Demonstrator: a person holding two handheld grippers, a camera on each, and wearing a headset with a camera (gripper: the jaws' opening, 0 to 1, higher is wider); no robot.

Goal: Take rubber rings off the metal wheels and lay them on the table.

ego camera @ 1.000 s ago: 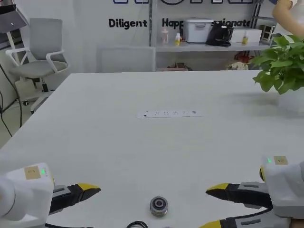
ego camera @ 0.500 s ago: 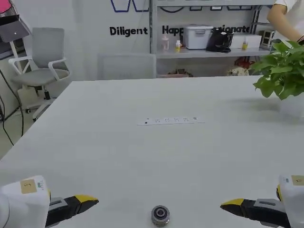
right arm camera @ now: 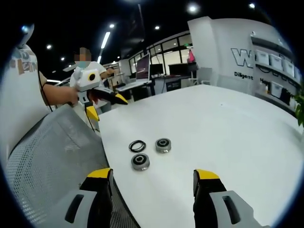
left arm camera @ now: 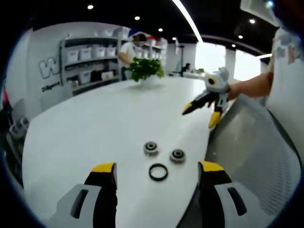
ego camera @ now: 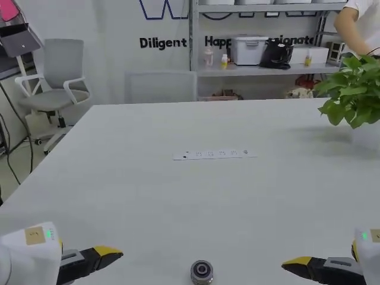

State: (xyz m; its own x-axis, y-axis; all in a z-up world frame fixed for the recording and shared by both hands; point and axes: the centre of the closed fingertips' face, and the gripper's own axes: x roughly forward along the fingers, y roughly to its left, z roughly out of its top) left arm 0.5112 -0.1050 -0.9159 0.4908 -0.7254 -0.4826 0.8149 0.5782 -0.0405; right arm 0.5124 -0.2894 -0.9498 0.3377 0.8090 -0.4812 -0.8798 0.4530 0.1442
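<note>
left gripper (left arm camera: 157,166), right gripper (right arm camera: 153,173): jaws wide apart, empty | wheels (left arm camera: 151,148): two, dark-rimmed | black ring (left arm camera: 158,172): loose on table (ego camera: 178,196)

The tabletop (ego camera: 178,196) is plain pale grey-white. The metal wheels (left arm camera: 151,148) are silver-grey with dark centres; the loose rubber ring (left arm camera: 158,172) is black. The left tool (right arm camera: 107,106) and right tool (left arm camera: 200,116) have white bodies and black jaws with yellow tips. The plant (ego camera: 351,95) is green.

Your head camera looks forward and down across the table (ego camera: 178,196). Your two gripper cameras sit low and near, turned inward from each side, and both see the wheels (left arm camera: 151,148) and the ring (left arm camera: 158,172).
</note>
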